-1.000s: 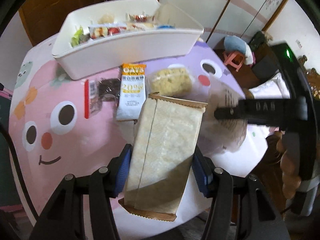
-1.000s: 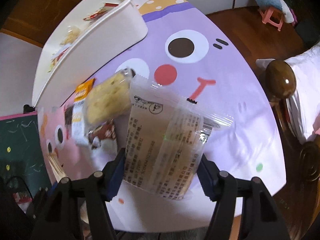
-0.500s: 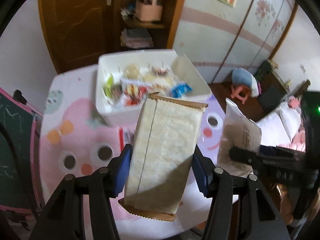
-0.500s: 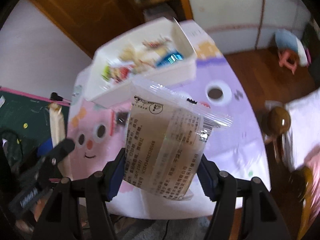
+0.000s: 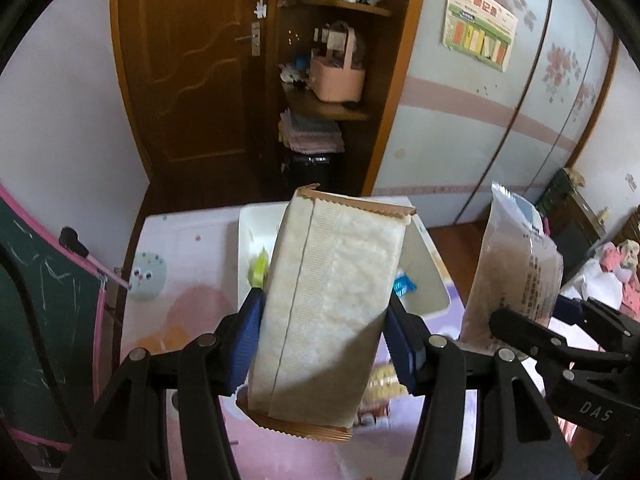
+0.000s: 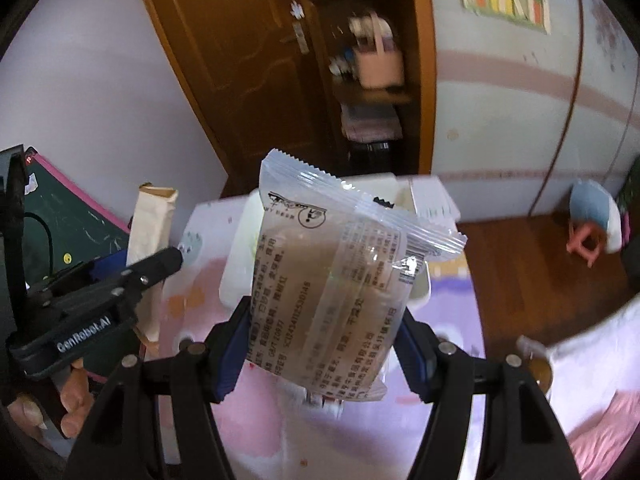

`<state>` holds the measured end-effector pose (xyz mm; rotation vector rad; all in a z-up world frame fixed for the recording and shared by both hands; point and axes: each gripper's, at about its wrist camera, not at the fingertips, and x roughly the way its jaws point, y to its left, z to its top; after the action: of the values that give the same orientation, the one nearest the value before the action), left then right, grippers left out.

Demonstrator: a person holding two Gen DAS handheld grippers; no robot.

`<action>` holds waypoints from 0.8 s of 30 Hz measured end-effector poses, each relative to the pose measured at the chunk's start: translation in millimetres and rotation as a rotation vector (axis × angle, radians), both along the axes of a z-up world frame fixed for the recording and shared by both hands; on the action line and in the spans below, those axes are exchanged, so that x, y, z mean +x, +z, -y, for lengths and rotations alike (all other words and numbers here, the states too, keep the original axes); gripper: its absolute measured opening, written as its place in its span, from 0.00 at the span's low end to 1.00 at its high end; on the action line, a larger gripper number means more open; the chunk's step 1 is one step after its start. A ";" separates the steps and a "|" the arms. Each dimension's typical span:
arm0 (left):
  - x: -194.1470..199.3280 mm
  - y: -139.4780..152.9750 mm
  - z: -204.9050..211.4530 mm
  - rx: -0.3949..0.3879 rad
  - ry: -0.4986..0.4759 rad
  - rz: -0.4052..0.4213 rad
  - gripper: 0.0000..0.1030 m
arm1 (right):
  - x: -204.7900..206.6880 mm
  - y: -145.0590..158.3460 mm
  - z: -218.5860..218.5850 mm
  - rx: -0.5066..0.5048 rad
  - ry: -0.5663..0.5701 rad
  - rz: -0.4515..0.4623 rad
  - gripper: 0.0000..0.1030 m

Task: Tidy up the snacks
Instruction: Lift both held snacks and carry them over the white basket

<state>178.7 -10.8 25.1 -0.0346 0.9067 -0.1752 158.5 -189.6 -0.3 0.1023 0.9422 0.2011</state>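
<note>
Left wrist: my left gripper (image 5: 324, 332) pinches a beige pack (image 5: 328, 304); right gripper (image 6: 320, 344) pinches a clear pack (image 6: 336, 292) above the bin (image 5: 430, 280).

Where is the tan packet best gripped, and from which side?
Across its lower body, pads on the two long edges, coming in from its bottom end, as the left gripper does now. The tan packet is a flat, long pillow with crimped seals at both ends; the filled middle gives the pads something firm, while the thin seals would likely fold or slip.
</note>
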 end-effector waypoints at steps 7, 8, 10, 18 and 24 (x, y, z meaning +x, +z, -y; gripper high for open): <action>42.6 6.4 7.2 0.025 0.033 0.015 0.54 | 47.5 10.7 0.0 -0.035 0.010 0.050 0.64; 47.9 5.8 7.5 0.028 0.036 0.015 0.54 | 54.5 9.3 0.7 -0.040 0.009 0.049 0.64; 60.4 4.4 8.7 0.036 0.043 0.016 0.54 | 65.0 6.6 2.2 -0.047 0.007 0.045 0.64; 99.7 -9.3 13.6 0.043 0.062 -0.007 0.55 | 104.3 -11.9 5.3 -0.056 -0.005 -0.014 0.65; 124.0 -22.6 15.9 0.043 0.074 -0.025 0.55 | 128.4 -27.1 2.1 -0.060 0.001 -0.041 0.66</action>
<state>302.7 -26.7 2.5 -0.0304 0.9324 -0.0868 286.9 -191.6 -27.4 0.0511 0.9879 0.1723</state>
